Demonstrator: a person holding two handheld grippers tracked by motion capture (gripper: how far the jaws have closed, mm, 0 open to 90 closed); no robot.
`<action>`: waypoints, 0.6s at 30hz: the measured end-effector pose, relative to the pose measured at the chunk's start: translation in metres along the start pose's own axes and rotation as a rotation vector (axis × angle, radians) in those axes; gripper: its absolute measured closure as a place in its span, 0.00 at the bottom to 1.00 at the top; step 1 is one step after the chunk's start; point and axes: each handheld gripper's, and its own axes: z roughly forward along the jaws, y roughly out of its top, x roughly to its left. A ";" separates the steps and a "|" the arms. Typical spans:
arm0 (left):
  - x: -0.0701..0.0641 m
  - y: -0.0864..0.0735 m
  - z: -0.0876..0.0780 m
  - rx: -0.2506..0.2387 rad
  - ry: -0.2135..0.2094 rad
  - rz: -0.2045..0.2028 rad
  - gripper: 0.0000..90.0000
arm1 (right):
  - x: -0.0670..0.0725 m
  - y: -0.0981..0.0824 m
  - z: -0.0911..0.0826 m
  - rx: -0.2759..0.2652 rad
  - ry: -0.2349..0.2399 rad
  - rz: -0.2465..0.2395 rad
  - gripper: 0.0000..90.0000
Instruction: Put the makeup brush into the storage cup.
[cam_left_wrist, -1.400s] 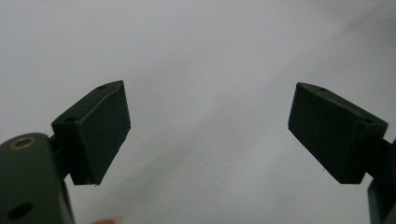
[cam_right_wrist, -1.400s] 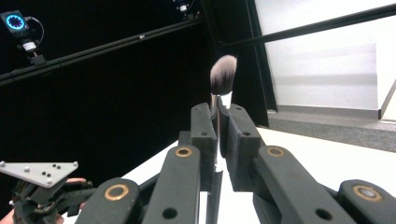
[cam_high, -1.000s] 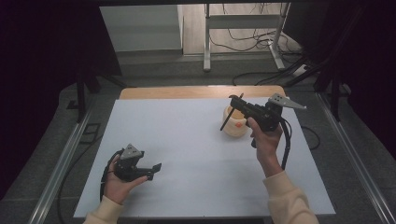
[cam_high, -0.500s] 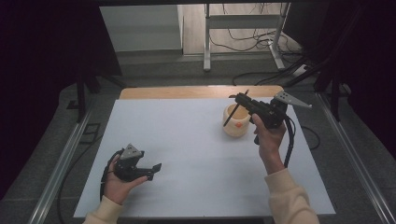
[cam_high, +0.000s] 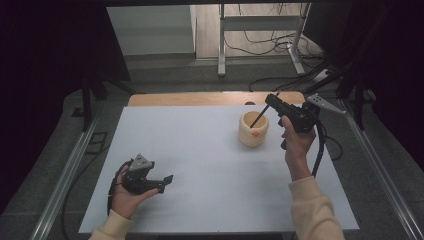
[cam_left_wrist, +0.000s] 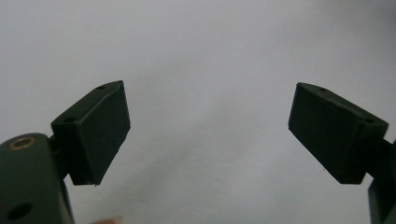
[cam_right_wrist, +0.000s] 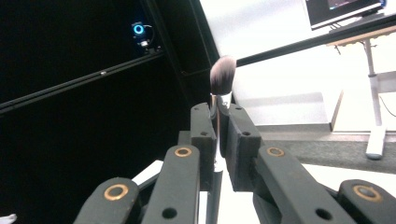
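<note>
Right gripper: black jaws are clamped on the slim, silver-ferruled makeup brush with soft dark bristles; held at 2 o'clock on the matte white table.
Brush handle: its thin dark end is angled into the rounded cream cup.
Left gripper: jaws are spread wide, empty, at 8 o'clock.
</note>
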 end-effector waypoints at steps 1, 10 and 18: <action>0.000 0.000 0.000 0.000 0.000 0.000 0.15 | -0.002 0.000 0.000 -0.002 -0.007 0.001 0.91; 0.000 0.000 0.001 0.001 -0.002 0.001 0.15 | -0.015 -0.004 0.003 0.005 -0.052 0.001 0.91; 0.000 0.000 0.000 0.000 0.000 0.002 0.15 | -0.022 -0.007 0.005 0.000 -0.084 0.002 0.91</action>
